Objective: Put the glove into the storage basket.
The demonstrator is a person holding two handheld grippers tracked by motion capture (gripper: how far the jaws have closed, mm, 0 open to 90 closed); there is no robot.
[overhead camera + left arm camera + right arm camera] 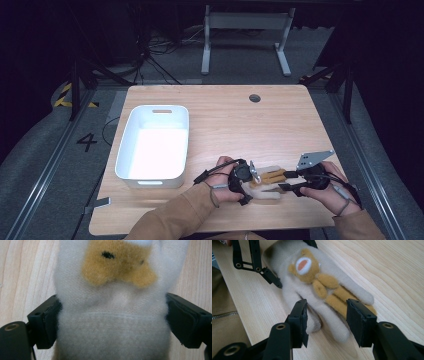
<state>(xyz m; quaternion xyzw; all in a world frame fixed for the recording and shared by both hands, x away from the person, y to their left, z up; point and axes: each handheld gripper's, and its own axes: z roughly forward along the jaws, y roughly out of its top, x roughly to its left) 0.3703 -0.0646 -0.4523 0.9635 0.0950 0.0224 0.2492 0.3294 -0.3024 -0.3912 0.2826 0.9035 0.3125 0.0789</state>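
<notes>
A fuzzy white glove (265, 194) with a tan bear sewn on it lies flat near the front edge of the wooden table (240, 125). My left gripper (252, 185) is open wide, and its jaws stand on either side of the glove's cuff (110, 322), touching its edges. My right gripper (281, 182) comes from the opposite side and is open. In the right gripper view the right gripper (327, 317) hangs just over the glove (312, 277), its jaws straddling the middle glove fingers. One of the left gripper's fingers (270, 277) shows beside the cuff.
An empty white plastic bin (125, 145) stands on the table's left half. A round cable hole (254, 98) sits near the far edge. The person's tan sleeves (170, 215) come in at the bottom. A white desk frame (245, 30) stands on the floor beyond.
</notes>
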